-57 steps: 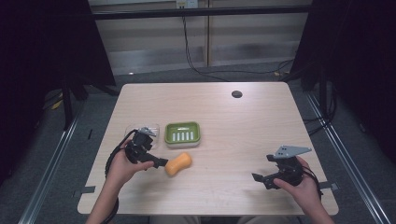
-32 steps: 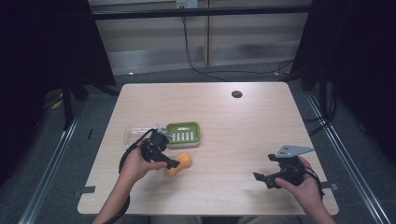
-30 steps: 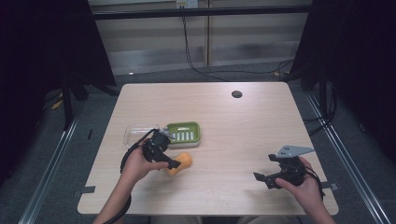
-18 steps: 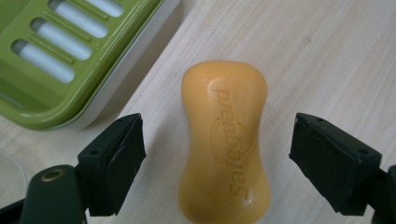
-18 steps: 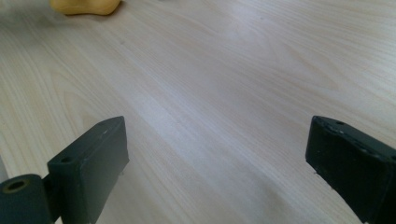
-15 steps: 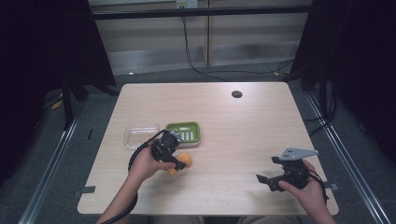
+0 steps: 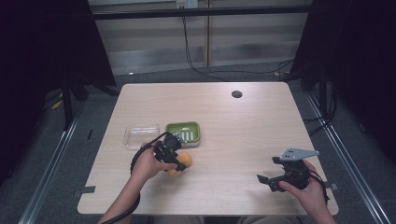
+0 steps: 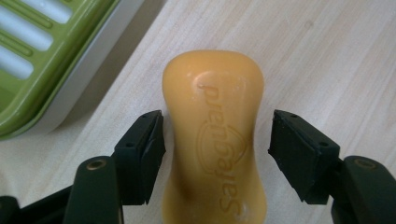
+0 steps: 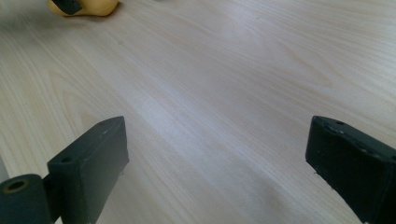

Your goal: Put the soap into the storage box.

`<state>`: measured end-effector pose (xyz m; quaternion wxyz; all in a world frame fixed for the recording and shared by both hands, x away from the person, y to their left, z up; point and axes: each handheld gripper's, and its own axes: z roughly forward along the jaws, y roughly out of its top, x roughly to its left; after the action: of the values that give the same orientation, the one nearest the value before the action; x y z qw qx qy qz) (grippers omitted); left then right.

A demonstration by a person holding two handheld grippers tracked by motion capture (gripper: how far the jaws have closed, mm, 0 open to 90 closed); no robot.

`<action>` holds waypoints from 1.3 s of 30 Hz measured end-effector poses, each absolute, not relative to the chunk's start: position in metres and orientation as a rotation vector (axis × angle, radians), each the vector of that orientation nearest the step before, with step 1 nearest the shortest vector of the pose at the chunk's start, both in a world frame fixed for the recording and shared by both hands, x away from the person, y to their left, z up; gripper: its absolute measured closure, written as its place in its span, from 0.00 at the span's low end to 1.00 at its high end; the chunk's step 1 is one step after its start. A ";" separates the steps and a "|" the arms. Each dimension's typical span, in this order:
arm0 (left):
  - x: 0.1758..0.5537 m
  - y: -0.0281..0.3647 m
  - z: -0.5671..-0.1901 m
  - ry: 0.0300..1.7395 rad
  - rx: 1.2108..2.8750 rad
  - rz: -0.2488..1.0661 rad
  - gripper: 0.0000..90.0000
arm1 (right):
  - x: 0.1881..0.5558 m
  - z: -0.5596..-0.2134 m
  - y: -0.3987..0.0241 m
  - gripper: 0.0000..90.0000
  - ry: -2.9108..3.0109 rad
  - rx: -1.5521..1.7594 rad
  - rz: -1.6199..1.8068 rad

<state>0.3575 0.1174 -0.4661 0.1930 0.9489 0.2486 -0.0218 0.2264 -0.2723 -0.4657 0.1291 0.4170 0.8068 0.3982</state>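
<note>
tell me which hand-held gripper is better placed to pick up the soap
Left. The left hand-held gripper already straddles the soap, open, one jaw on each side of its narrow waist, next to the green dish. The right hand-held gripper is open over bare table, well away from it.

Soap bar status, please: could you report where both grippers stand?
Left gripper open, fingers straddling the soap, gaps both sides. Right gripper open, idle over bare table. Green dish beside soap, nothing blocking.

Left tongs (image 7: pixel 180 161) reach the orange soap (image 7: pixel 183 162) beside the green dish (image 7: pixel 184 133).
</note>
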 end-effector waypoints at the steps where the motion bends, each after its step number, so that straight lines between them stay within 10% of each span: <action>1: 0.358 0.117 -0.467 0.700 2.666 -0.047 0.40 | 0.226 -0.466 -0.272 0.06 2.345 1.212 1.158; 39: 0.361 0.098 -0.468 0.717 2.814 -0.044 0.54 | 0.226 -0.464 -0.274 0.06 2.329 1.210 1.171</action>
<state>0.3610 0.0984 -0.4677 0.1187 0.9621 0.2450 -0.0150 0.2255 -0.2742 -0.4642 0.1333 0.4171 0.8032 0.4039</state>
